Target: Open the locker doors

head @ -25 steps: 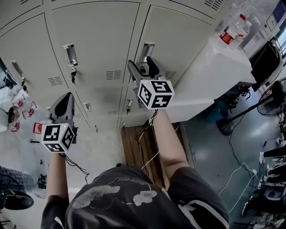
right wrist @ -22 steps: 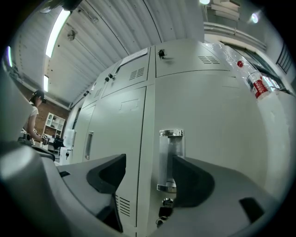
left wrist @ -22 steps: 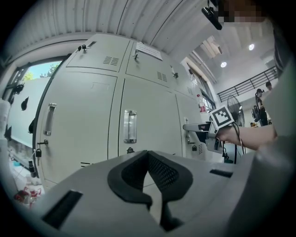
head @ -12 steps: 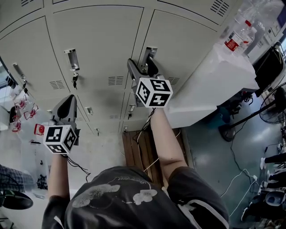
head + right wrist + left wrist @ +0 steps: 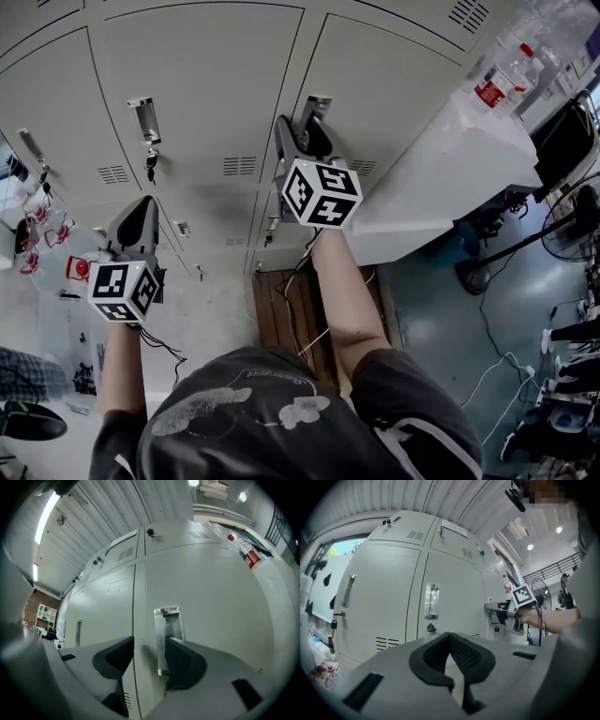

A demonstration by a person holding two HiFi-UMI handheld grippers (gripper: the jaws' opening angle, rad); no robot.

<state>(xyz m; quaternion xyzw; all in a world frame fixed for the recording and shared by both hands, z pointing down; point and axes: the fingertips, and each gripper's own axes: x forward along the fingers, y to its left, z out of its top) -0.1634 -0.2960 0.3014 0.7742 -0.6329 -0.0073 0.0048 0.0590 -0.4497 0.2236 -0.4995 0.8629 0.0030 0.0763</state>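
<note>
A row of pale grey locker doors stands shut. My right gripper is at the right door's metal handle. The handle lies between its jaws, which have just been closing. The right pad sits at the handle, while the left pad is still off it, by the door seam. My left gripper hangs back from the lockers, shut and empty, and points towards the middle door's handle. In the left gripper view, the right gripper shows at the right.
Keys hang in the lock under the middle handle. A white cabinet juts out right of the lockers with a red-labelled bottle on top. A wooden pallet lies at the foot. A fan stands far right.
My right gripper has edged in closer onto the right door's handle. The left gripper has stayed where it was.
</note>
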